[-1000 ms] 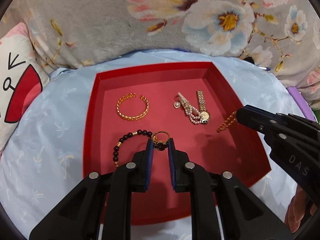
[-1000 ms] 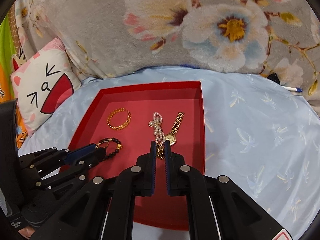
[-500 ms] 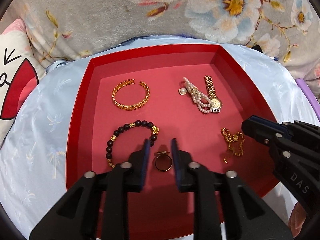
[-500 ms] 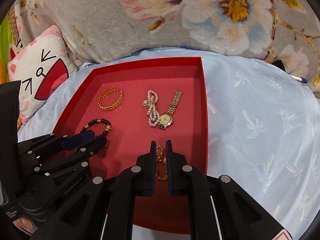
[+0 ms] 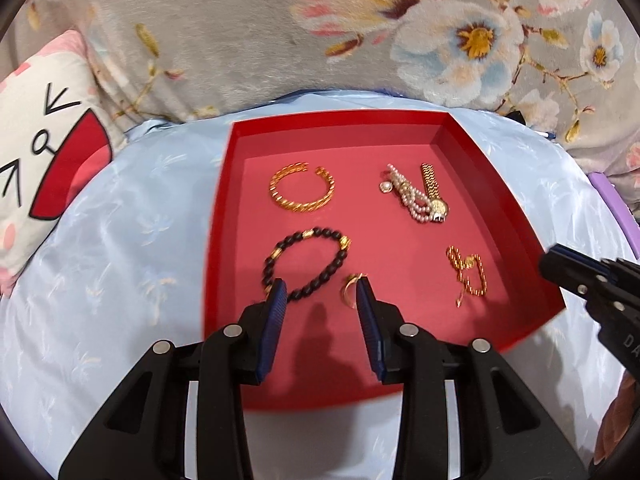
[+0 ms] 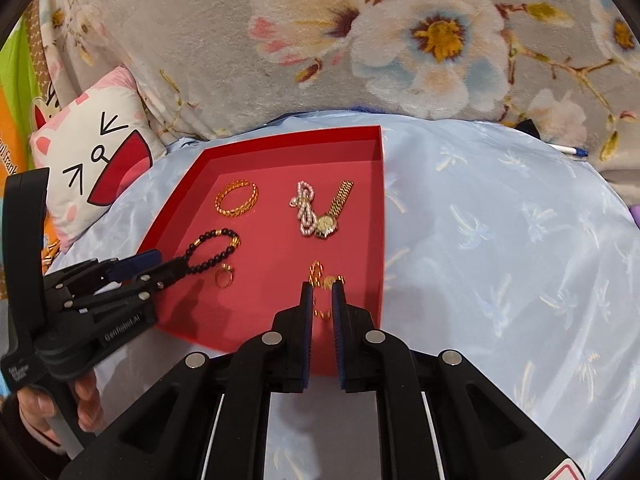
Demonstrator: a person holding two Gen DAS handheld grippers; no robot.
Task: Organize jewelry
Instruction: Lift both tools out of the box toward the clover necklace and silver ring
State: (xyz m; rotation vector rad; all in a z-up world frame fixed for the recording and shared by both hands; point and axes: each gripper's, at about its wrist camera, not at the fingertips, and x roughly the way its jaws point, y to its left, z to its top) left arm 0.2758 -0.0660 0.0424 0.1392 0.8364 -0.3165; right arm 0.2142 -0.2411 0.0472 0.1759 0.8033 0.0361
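Since half a second ago the left gripper (image 5: 320, 294) has spread its fingers wide and drawn back, leaving the gold ring (image 5: 349, 291) lying on the floor of the red tray (image 5: 224, 200), just inside its right fingertip. The right gripper (image 6: 320, 294) has parted its fingers only a little — a narrow gap — and the gold chain (image 6: 322, 284) now lies loose on the tray just past its tips, with part of it seen between the fingers; whether a pad grazes it I cannot tell.

Each piece has its own patch of tray: the gold cuff bracelet (image 5: 302, 192) at the back left, the pearl strand (image 5: 412, 200) and gold watch (image 5: 434, 196) overlapping at the back right, the black bead bracelet (image 5: 308, 264) in front of the cuff, near the ring. That spacing looks deliberate, keeping pieces from tangling. The tray rests on a pale blue cloth (image 6: 500, 240), with a cat-face pillow (image 6: 96, 168) off to its left.
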